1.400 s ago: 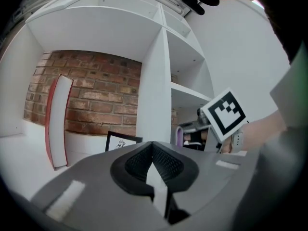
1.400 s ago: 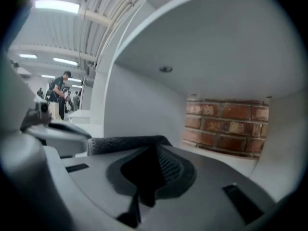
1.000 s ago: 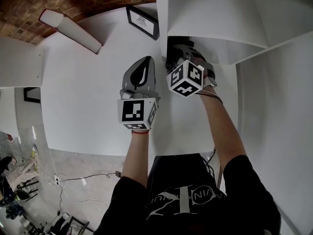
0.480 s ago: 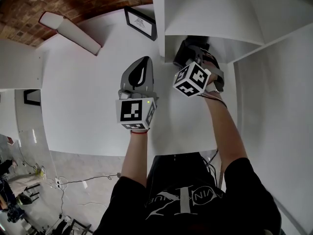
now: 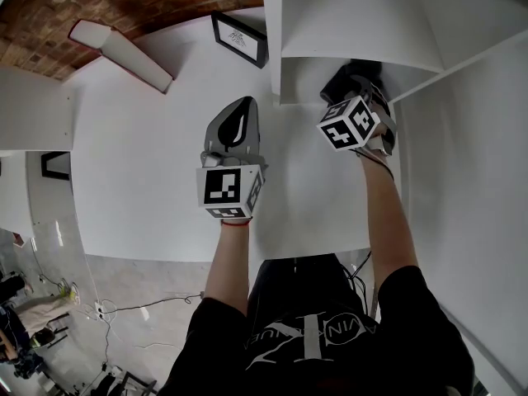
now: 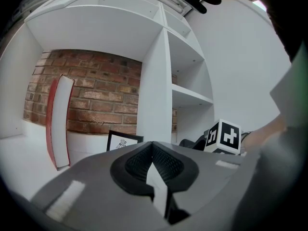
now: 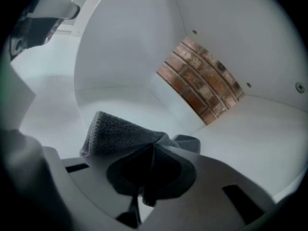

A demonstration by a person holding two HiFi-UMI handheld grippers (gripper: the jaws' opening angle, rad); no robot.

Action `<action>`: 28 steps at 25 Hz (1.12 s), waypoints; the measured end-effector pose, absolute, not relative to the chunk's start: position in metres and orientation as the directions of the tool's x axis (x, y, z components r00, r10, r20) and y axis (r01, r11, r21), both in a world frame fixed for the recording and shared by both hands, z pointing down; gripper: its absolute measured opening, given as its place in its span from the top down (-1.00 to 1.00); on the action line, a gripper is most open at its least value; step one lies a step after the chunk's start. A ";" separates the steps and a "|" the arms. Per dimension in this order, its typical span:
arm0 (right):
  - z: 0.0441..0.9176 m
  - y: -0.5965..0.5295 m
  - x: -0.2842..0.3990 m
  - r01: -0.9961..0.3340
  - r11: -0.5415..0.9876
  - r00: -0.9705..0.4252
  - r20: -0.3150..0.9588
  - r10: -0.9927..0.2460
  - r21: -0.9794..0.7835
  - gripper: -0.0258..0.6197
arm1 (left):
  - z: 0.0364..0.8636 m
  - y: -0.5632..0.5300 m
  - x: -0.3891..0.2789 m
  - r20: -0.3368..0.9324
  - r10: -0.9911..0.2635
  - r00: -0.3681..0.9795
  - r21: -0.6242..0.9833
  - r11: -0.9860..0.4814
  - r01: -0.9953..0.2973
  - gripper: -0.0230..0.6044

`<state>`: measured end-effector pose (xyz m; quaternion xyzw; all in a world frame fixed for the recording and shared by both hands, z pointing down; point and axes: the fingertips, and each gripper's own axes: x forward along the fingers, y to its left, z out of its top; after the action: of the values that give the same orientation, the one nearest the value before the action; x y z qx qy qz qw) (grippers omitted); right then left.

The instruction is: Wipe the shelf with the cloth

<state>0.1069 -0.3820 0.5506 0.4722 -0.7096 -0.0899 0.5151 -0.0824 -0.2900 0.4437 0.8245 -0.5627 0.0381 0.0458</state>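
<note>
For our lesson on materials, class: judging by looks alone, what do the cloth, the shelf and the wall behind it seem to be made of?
Cloth: grey textile, perhaps microfibre; fuzzy nap, limp folds.
Shelf: smooth matte white board, likely painted or laminated wood; flat panels with small fixing heads.
Wall: bare red brick, rough, with pale mortar joints.

Nubby woven cloth (image 7: 120, 134), smooth matt shelf (image 7: 250, 129)
</note>
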 end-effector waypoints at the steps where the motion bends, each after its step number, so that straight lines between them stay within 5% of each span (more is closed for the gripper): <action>1: 0.551 -0.383 0.112 -0.588 0.529 -0.008 0.649 -0.761 0.612 0.85 | 0.444 -0.290 -0.083 0.115 -0.924 0.363 0.034 -0.362 -0.932 0.89; 10: 0.521 -0.372 0.122 -0.779 0.441 -0.131 0.573 -0.809 0.445 0.84 | 0.438 -0.290 -0.086 0.124 -0.920 0.372 0.041 -0.370 -0.928 0.89; 13: 0.512 -0.369 0.120 -0.863 0.423 -0.218 0.551 -0.806 0.276 0.43 | 0.437 -0.291 -0.089 0.129 -0.921 0.367 0.038 -0.365 -0.930 0.89; 18: 0.530 -0.380 0.134 -0.922 0.337 -0.160 0.603 -0.781 0.191 0.17 | 0.434 -0.293 -0.090 0.134 -0.922 0.363 0.041 -0.360 -0.932 0.89; 22: 0.544 -0.386 0.138 -0.972 0.230 -0.155 0.640 -0.753 0.036 0.17 | 0.436 -0.295 -0.087 0.141 -0.920 0.366 0.027 -0.366 -0.930 0.89; 28: 0.546 -0.381 0.112 -0.943 0.327 -0.210 0.651 -0.730 0.062 0.65 | 0.438 -0.291 -0.092 0.149 -0.926 0.348 0.028 -0.348 -0.937 0.89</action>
<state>0.1122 -0.3815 0.5460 0.5522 -0.7573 0.1779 0.2997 -0.0919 -0.2911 0.4383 0.8191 -0.5686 0.0535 0.0542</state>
